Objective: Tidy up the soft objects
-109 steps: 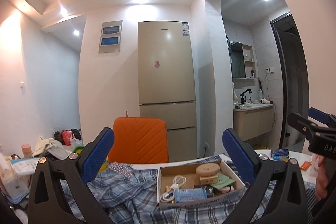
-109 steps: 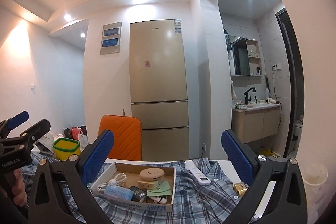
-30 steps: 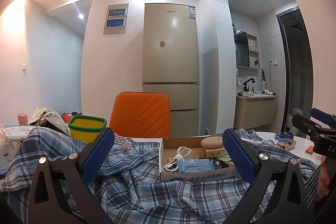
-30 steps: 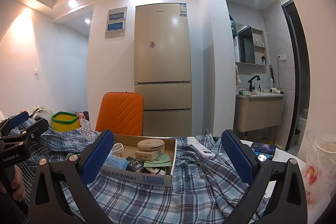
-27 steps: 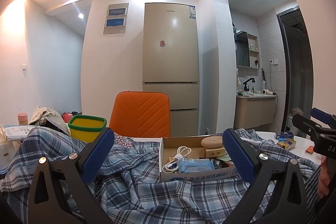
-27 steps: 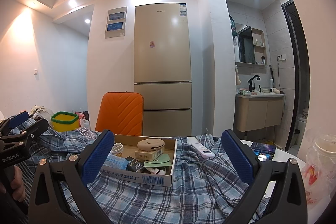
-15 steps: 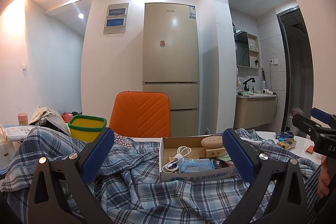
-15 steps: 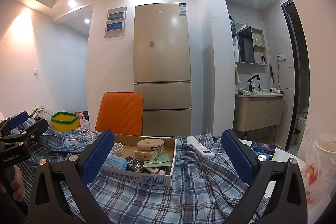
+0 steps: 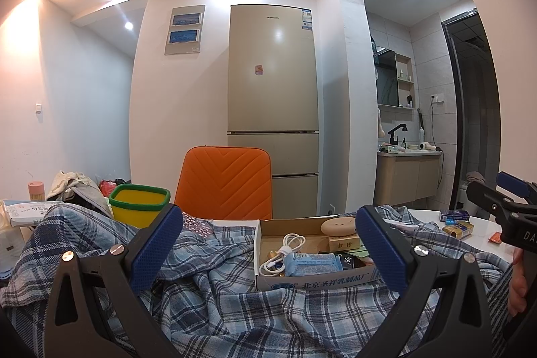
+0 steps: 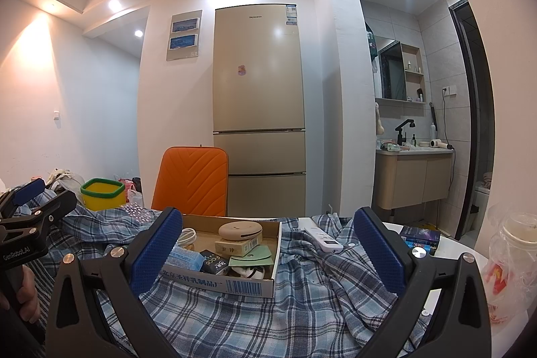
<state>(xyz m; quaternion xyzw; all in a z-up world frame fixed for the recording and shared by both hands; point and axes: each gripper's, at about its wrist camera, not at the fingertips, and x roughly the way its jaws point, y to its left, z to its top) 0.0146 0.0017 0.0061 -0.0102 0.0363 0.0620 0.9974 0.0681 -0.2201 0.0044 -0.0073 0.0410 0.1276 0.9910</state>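
A blue plaid shirt [image 9: 214, 301] [image 10: 315, 294] lies rumpled over the table, spread under and around a shallow cardboard box [image 9: 322, 279] [image 10: 235, 284] of small items. My left gripper [image 9: 268, 247] hovers open just above the cloth, its blue pads wide apart with nothing between them. In the right wrist view my right gripper [image 10: 268, 244] is open the same way, low over the shirt in front of the box. Each gripper shows at the edge of the other's view: the right one [image 9: 510, 207], the left one [image 10: 33, 200].
A yellow bin with a green rim [image 9: 139, 203] and an orange chair [image 9: 226, 180] stand behind the table. A white remote [image 10: 324, 239] lies on the shirt. Small boxes [image 9: 458, 223] and a plastic-bagged cup [image 10: 513, 254] sit at the right table edge.
Since 3.6 s ago both grippers have dropped lower toward the table, bringing the shirt and box closer. Over the last second nothing has visibly moved.
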